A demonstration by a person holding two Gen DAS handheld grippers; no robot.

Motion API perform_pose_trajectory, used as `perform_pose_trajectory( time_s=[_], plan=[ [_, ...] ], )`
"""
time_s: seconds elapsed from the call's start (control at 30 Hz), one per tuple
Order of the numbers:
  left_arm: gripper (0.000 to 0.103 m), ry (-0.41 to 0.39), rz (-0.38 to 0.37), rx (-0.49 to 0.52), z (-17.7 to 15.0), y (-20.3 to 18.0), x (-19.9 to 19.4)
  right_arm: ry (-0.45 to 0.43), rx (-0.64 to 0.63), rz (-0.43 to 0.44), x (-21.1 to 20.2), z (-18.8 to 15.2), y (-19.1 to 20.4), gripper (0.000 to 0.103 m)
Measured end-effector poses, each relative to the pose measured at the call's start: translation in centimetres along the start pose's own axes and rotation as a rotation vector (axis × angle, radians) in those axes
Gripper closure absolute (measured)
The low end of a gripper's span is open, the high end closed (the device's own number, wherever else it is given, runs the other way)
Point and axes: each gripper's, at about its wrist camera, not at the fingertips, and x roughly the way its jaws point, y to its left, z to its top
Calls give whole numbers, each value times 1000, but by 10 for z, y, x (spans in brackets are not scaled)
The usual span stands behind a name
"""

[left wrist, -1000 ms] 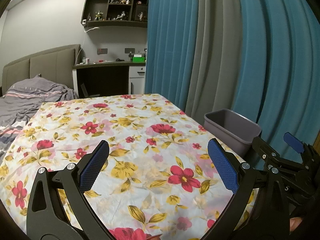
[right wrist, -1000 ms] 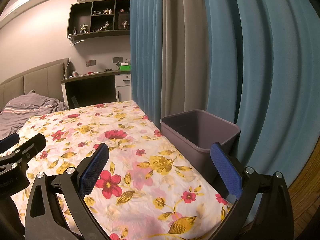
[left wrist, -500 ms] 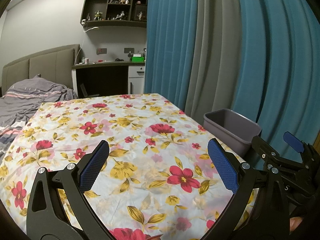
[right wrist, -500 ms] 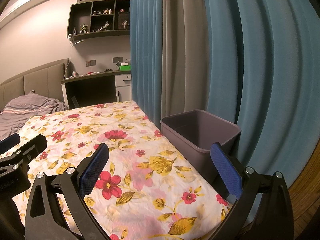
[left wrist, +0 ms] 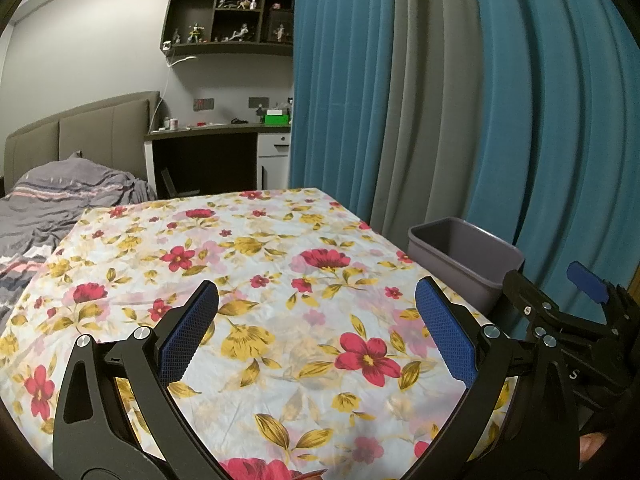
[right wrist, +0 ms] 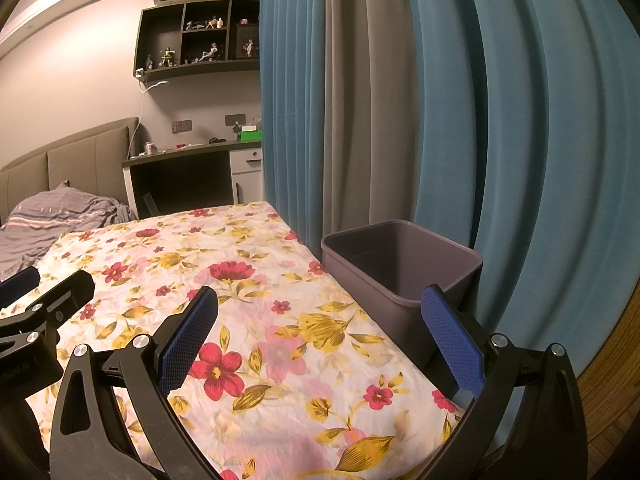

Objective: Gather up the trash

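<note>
A grey-purple trash bin (right wrist: 400, 268) stands off the right edge of a table covered with a floral cloth (right wrist: 240, 280); it also shows in the left wrist view (left wrist: 464, 256). What I see of its inside holds nothing. My left gripper (left wrist: 316, 332) is open and empty above the cloth. My right gripper (right wrist: 320, 340) is open and empty over the table's right edge, its right finger beside the bin. Each gripper shows at the edge of the other's view. No trash is in view on the cloth.
Blue and grey curtains (right wrist: 440, 100) hang close behind the bin. A bed with a grey blanket (left wrist: 52, 204) lies at the left. A dark desk (left wrist: 212, 152) and wall shelves (left wrist: 228, 20) stand at the back.
</note>
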Motion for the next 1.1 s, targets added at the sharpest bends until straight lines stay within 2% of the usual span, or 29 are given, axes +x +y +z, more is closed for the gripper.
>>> perform_pose_trajectory(
  time_s=[1.1],
  plan=[
    [6, 12, 9, 11, -3, 1, 3, 3, 3, 0, 1, -1, -1, 6]
  ],
)
